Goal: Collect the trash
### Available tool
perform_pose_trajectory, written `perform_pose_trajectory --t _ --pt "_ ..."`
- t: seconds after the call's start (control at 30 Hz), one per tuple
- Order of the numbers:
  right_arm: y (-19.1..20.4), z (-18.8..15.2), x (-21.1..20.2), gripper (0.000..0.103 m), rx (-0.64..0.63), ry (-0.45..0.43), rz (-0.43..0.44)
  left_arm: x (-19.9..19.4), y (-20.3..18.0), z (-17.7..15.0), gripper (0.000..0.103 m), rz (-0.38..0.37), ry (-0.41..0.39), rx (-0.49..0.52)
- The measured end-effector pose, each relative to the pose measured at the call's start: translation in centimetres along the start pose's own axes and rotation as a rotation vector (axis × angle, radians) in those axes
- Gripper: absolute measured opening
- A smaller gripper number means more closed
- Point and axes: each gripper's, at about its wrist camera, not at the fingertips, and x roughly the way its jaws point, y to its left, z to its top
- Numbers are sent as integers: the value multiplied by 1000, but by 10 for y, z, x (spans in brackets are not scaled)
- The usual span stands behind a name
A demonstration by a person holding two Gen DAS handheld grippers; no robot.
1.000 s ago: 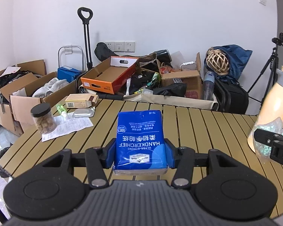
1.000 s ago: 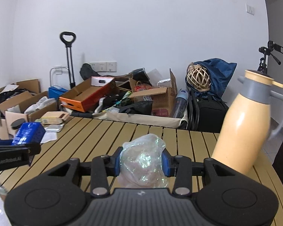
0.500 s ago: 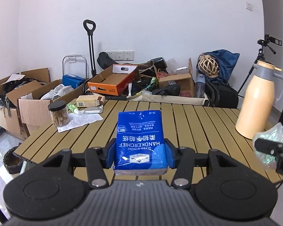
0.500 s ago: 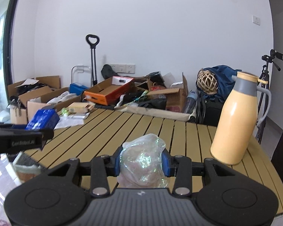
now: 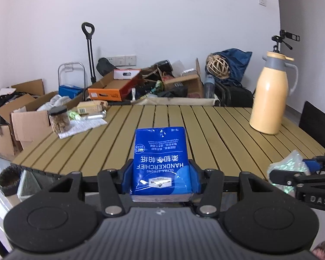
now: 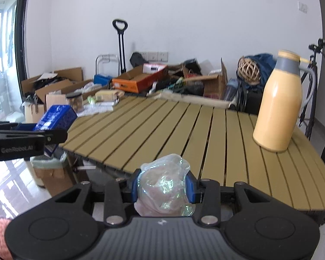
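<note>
Left hand-held gripper clamps a blue handkerchief pack, held off the near edge of the slatted table. Right hand-held gripper pinches a crumpled plastic wrapper, also off that edge. Yellow jug stands at the table's right edge.

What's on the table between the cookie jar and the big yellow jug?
Only bare wooden slats lie between the glass jar and the yellow thermos jug, as the left wrist view shows. The paper sheet sits right beside the jar.
</note>
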Motion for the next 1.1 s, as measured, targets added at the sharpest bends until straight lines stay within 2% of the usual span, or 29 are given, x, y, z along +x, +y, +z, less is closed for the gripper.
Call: perform_pose_trajectory --t 0.3,0.5,0.9,1.1 --pt "2 -50 12 40 36 75 33 2 6 -52 52 -28 69 -3" --pt "3 -85 29 40 60 149 44 23 9 -92 52 -8 166 23" --pt "1 -149 71 40 121 300 22 66 19 -161 52 22 341 13" --pt "-4 -173 92 40 146 354 0 83 27 -181 52 41 376 -9"
